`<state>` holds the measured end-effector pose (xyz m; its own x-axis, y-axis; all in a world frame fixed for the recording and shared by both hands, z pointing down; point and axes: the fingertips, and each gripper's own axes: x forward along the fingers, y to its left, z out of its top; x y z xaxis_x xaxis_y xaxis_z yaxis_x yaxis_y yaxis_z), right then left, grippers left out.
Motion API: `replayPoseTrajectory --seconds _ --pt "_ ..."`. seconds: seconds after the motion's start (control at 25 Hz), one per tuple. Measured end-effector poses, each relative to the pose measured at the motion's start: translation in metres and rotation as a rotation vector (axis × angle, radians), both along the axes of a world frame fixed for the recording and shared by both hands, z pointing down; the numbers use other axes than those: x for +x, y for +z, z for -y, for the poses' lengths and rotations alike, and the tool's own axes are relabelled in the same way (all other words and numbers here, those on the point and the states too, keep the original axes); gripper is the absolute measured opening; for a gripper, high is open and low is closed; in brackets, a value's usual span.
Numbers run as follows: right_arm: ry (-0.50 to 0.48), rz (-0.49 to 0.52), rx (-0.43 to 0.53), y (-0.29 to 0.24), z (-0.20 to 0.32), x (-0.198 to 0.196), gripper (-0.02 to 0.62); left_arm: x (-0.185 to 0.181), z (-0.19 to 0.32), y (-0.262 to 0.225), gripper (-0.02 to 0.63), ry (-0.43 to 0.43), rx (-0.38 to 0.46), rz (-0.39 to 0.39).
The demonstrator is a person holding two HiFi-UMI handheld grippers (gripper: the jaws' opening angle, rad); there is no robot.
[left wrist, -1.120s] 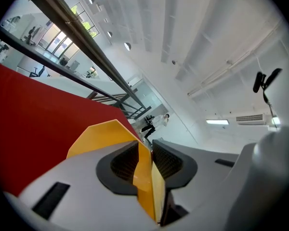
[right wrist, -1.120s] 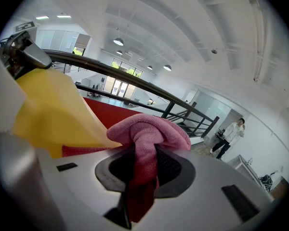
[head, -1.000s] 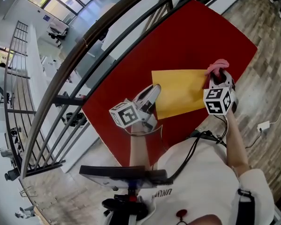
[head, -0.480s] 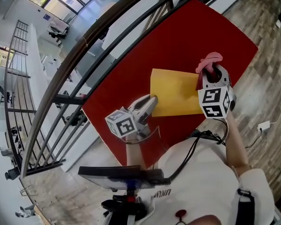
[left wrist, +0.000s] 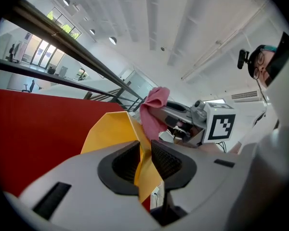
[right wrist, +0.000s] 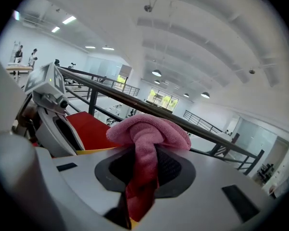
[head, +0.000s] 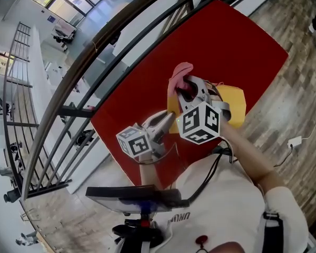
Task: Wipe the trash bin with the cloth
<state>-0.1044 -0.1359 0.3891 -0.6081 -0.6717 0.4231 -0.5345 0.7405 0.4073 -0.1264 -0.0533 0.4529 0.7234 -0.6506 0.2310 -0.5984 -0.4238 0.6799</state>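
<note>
The yellow trash bin (head: 235,107) lies on the red table (head: 221,36). My left gripper (head: 171,114) is at the bin's left end. In the left gripper view its jaws (left wrist: 145,154) have just been closing, and the bin's thin yellow wall (left wrist: 111,131) is pinched between the pads. My right gripper (head: 182,86) is shut on a pink cloth (head: 178,74) and hovers over the bin's left part, close to the left gripper. In the right gripper view the cloth (right wrist: 149,133) bulges out of the jaws (right wrist: 145,170). The right arm hides most of the bin.
A dark metal railing (head: 89,62) runs along the table's far left side. A black stand (head: 134,196) is below the table's near edge. A white plug with its cable (head: 295,140) lies on the wooden floor at the right.
The right gripper has swung left with the pink cloth, from the bin's right end to above its left end. The left gripper has shifted slightly down-left.
</note>
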Motion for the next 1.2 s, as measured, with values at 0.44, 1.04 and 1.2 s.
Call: replayPoseTrajectory --seconds 0.44,1.04,1.2 --pt "-0.063 -0.108 -0.021 0.039 -0.014 -0.022 0.091 -0.001 -0.007 0.003 0.077 -0.011 -0.001 -0.006" --pt "0.181 -0.105 -0.158 0.062 0.011 0.083 0.091 0.0 -0.008 0.003 0.074 -0.013 0.002 -0.021" --pt "0.241 -0.112 -0.165 0.069 0.015 0.112 0.091 0.0 -0.01 0.003 0.074 -0.012 0.005 -0.024"
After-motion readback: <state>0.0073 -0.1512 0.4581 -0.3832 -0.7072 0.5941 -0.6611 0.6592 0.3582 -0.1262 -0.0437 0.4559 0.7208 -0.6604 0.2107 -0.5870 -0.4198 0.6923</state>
